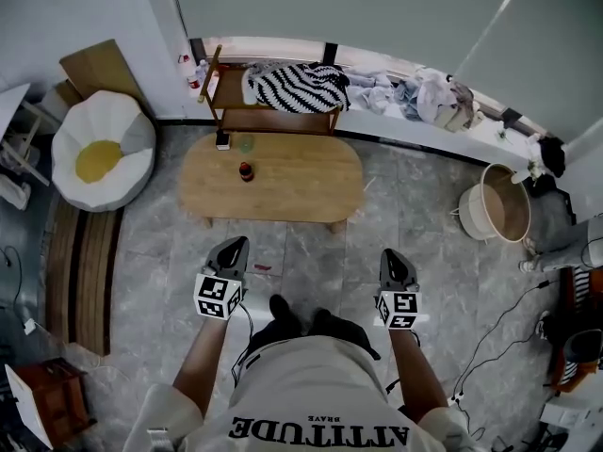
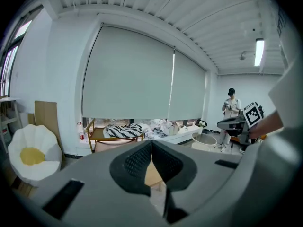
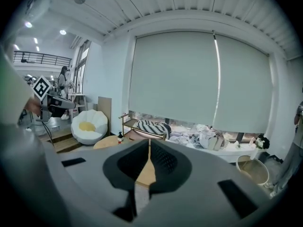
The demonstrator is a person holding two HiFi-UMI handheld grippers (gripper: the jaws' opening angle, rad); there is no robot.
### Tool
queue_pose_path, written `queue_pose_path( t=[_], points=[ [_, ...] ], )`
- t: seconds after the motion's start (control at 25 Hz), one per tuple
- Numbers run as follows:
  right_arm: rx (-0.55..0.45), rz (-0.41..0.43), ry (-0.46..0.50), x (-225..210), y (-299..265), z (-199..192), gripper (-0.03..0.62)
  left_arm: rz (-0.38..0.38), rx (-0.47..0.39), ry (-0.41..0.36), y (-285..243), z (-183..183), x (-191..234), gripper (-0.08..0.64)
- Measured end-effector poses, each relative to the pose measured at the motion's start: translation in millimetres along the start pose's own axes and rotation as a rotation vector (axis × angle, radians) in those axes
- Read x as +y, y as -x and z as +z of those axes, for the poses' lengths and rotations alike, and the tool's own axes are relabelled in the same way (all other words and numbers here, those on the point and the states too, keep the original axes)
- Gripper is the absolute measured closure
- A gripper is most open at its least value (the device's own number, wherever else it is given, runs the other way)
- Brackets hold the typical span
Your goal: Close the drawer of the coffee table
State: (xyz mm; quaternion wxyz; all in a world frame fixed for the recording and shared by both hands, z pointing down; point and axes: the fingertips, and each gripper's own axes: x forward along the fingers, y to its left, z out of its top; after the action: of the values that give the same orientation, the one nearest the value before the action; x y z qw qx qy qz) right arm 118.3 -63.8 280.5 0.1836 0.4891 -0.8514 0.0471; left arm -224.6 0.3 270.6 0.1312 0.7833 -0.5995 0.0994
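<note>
An oval wooden coffee table (image 1: 292, 179) stands on the grey tiled floor ahead of me; no drawer front shows from above. Through the jaw gaps only slivers of the wooden coffee table (image 2: 152, 174) (image 3: 147, 173) show in the two gripper views. My left gripper (image 1: 235, 244) hangs over the floor short of the table's near edge, jaws shut and empty. To its right my right gripper (image 1: 393, 255) is held level with it, also shut with nothing in it. Both point toward the table.
A small dark bottle (image 1: 246, 170) and a phone-like object (image 1: 223, 141) sit on the tabletop. Behind are a wooden bench (image 1: 273, 111) with a striped blanket (image 1: 297, 86), a white flower-shaped seat (image 1: 102, 149) at left, a round basket (image 1: 504, 203) at right, and cables (image 1: 490, 347).
</note>
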Motion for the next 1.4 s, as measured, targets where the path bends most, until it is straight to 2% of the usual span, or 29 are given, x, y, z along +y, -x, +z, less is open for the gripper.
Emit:
queue_pose_path(
  t=[0.16, 0.48, 0.68, 0.88, 1.16, 1.4],
  points=[
    [-0.025, 0.017, -0.006, -16.6, 11.4, 5.7, 0.569, 0.023, -0.021, -0.01, -0.6, 14.3, -20.3, 0.538],
    [-0.053, 0.087, 0.055, -42.1, 35.8, 1.4, 0.568, 0.083, -0.047, 0.0, 5.9, 19.1, -69.2, 0.538],
    [-0.06, 0.142, 0.106, -49.9, 41.9, -7.3, 0.568, 0.116, -0.032, -0.015, 14.1, 11.0, -99.3, 0.537],
    [-0.062, 0.181, 0.11, -62.0, 46.9, -22.4, 0.568, 0.16, -0.028, -0.02, 23.2, -0.4, -124.0, 0.537],
    [-0.077, 0.208, 0.115, -67.9, 59.6, -26.8, 0.569, 0.176, -0.049, -0.034, 41.7, 2.4, -144.9, 0.537],
    [-0.088, 0.213, 0.131, -58.5, 62.3, -19.1, 0.569, 0.198, -0.027, -0.027, 58.3, -10.5, -136.8, 0.537]
  ],
)
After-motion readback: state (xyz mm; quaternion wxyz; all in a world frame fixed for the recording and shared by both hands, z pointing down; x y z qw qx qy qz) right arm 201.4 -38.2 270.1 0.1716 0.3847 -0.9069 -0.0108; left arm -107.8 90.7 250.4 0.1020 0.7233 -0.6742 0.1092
